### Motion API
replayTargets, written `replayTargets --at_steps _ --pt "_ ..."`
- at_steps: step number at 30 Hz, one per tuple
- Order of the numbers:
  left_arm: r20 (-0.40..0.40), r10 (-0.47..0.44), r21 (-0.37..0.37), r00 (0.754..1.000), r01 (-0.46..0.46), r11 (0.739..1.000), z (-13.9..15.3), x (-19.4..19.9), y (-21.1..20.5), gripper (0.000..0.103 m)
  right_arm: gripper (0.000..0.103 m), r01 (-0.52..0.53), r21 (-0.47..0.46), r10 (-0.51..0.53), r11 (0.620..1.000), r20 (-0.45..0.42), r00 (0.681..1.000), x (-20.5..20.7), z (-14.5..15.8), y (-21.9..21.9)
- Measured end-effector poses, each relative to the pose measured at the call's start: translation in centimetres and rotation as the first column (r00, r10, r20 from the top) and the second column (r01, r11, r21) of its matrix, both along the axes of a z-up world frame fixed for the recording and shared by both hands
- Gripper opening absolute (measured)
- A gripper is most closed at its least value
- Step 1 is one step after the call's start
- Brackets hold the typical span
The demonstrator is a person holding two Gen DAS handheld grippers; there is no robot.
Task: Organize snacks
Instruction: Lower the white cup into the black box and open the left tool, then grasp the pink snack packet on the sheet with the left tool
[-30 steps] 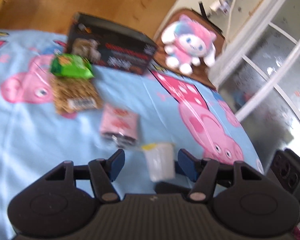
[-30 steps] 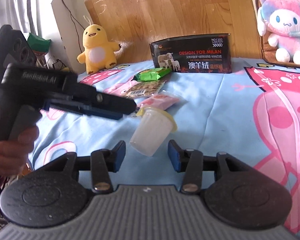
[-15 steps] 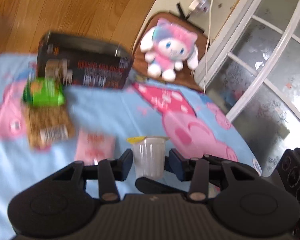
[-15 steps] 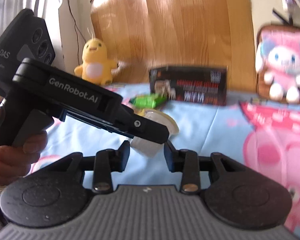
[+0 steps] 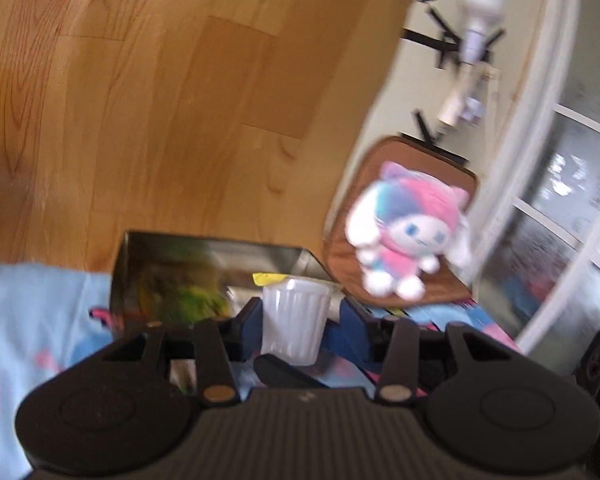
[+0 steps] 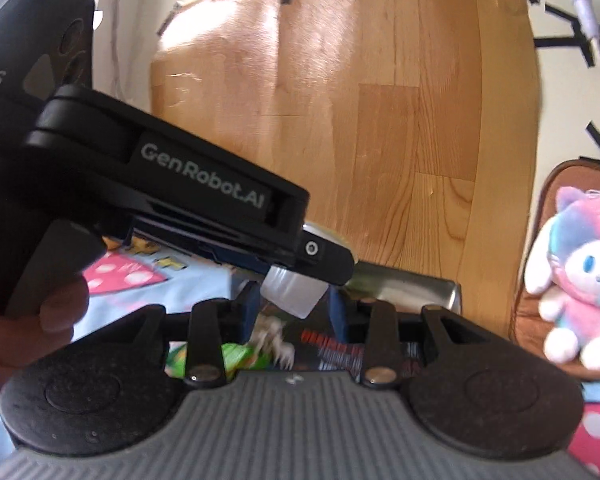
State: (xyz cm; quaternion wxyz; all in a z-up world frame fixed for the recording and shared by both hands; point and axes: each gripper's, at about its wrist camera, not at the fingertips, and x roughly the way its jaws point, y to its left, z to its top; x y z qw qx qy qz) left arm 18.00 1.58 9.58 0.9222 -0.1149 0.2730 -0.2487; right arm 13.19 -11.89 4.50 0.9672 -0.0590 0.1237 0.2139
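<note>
My left gripper [image 5: 294, 320] is shut on a clear ribbed jelly cup [image 5: 294, 320] with a yellow lid tab and holds it upright in the air, in front of the open black box [image 5: 172, 276]. Green snack packets show blurred inside the box. In the right wrist view the left gripper's black body [image 6: 204, 200] crosses from the left and carries the cup [image 6: 294, 292]. The cup sits between the blue fingertips of my right gripper [image 6: 294, 310], whose jaws stand apart beside it without clear contact. The black box [image 6: 404, 284] lies just beyond, and a green packet [image 6: 236, 354] shows low.
A pink and white plush cat [image 5: 406, 236] sits on a brown cushion [image 5: 440, 284] right of the box. A wooden headboard [image 5: 180, 100] stands behind. The blue cartoon sheet [image 5: 32, 312] covers the bed. A white window frame [image 5: 540, 220] is at the right.
My left gripper closed on the jelly cup, lifted it off the sheet and carried it toward the black box. My right gripper rose alongside, keeping the cup between its fingers.
</note>
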Motion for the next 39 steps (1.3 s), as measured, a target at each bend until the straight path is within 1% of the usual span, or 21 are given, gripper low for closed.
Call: replayTargets --at_steps 3,5,6,7,8,10,13,14,17,20,22,24,25,28,31,34,35,37,39 --pt "-0.032 0.025 -0.003 0.999 -0.025 1.0 -0.7 3.0 -0.1 0.042 0.04 0.048 -0.008 -0.048 0.999 -0.026 0.999 2.9 -0.7 0.7" --pt "-0.056 0.044 0.011 0.997 -0.044 0.999 -1.6 4.5 -0.1 0.044 0.041 0.084 -0.022 -0.085 0.996 -0.035 0.996 4.2 -1.2 0.8" --pt "-0.064 0.059 0.02 0.996 -0.058 0.998 -2.0 4.9 0.0 0.044 0.041 0.094 -0.029 -0.095 0.995 -0.031 0.995 4.4 -1.4 0.8" --pt "-0.072 0.072 0.023 0.995 -0.071 0.997 -2.3 5.1 0.2 0.044 0.044 0.104 -0.029 -0.105 0.994 -0.026 0.994 4.4 -1.5 0.7" --pt "-0.082 0.079 0.016 0.993 -0.078 0.997 -2.6 5.1 0.7 0.044 0.047 0.106 -0.018 -0.106 0.994 -0.025 0.994 4.0 -1.4 0.3" --pt "-0.092 0.079 -0.012 0.993 -0.08 0.997 -2.7 4.6 1.6 0.044 0.047 0.092 0.011 -0.092 0.996 -0.029 0.995 2.9 -1.1 -0.3" --pt "-0.074 0.08 -0.036 0.994 -0.083 0.996 -2.4 2.3 3.3 0.048 0.047 0.079 0.052 -0.076 0.996 -0.053 0.996 0.6 -1.0 -1.0" --pt "-0.07 0.081 -0.043 0.994 -0.084 0.996 -2.3 1.4 3.9 0.05 0.047 0.067 0.072 -0.061 0.995 -0.077 0.995 -0.5 -1.0 -1.4" --pt "-0.076 0.087 -0.073 0.993 -0.093 0.993 -2.6 -1.7 6.0 0.05 0.047 0.022 0.12 -0.002 0.993 -0.171 0.985 -2.8 -1.8 -1.7" --pt "-0.114 0.108 -0.108 0.988 -0.12 0.987 -3.8 -5.0 7.9 0.05 0.047 0.006 0.154 0.034 0.988 -0.25 0.968 -4.7 -2.6 -2.0" --pt "-0.152 0.119 -0.12 0.981 -0.138 0.983 -5.0 -7.1 8.8 0.053 0.047 0.004 0.193 0.056 0.981 -0.308 0.95 -6.1 -3.4 -2.4" --pt "-0.19 0.115 -0.12 0.975 -0.139 0.983 -6.1 -8.7 9.3 0.053 0.047 -0.001 0.244 0.096 0.97 -0.376 0.922 -7.3 -4.2 -2.9" --pt "-0.21 0.106 -0.127 0.972 -0.134 0.983 -6.7 -9.5 9.4 0.053 0.047 0.001 0.253 0.102 0.967 -0.391 0.915 -7.5 -4.4 -2.9" --pt "-0.253 0.049 -0.159 0.966 -0.091 0.983 -7.9 -11.3 9.1 0.053 0.049 0.027 0.228 0.07 0.973 -0.408 0.91 -8.3 -4.8 -2.8" --pt "-0.275 -0.003 -0.171 0.962 -0.045 0.984 -8.6 -12.5 7.8 0.053 0.05 0.07 0.203 0.02 0.977 -0.412 0.911 -8.9 -4.8 -3.0" --pt "-0.281 -0.035 -0.153 0.959 -0.008 0.988 -9.0 -13.2 6.2 0.053 0.05 0.095 0.279 0.039 0.955 -0.437 0.899 -10.0 -4.6 -4.4" --pt "-0.286 -0.041 -0.146 0.957 -0.001 0.989 -9.1 -13.2 5.7 0.053 0.05 0.107 0.301 0.044 0.948 -0.454 0.89 -10.2 -4.8 -5.1" --pt "-0.287 -0.044 -0.135 0.957 0.005 0.991 -9.4 -13.2 5.1 0.053 0.05 0.13 0.357 0.073 0.925 -0.504 0.86 -10.5 -5.2 -6.2" --pt "-0.282 -0.042 -0.127 0.958 0.006 0.992 -9.3 -12.9 4.7 0.053 0.049 0.148 0.406 0.098 0.902 -0.526 0.845 -11.1 -5.7 -7.0"
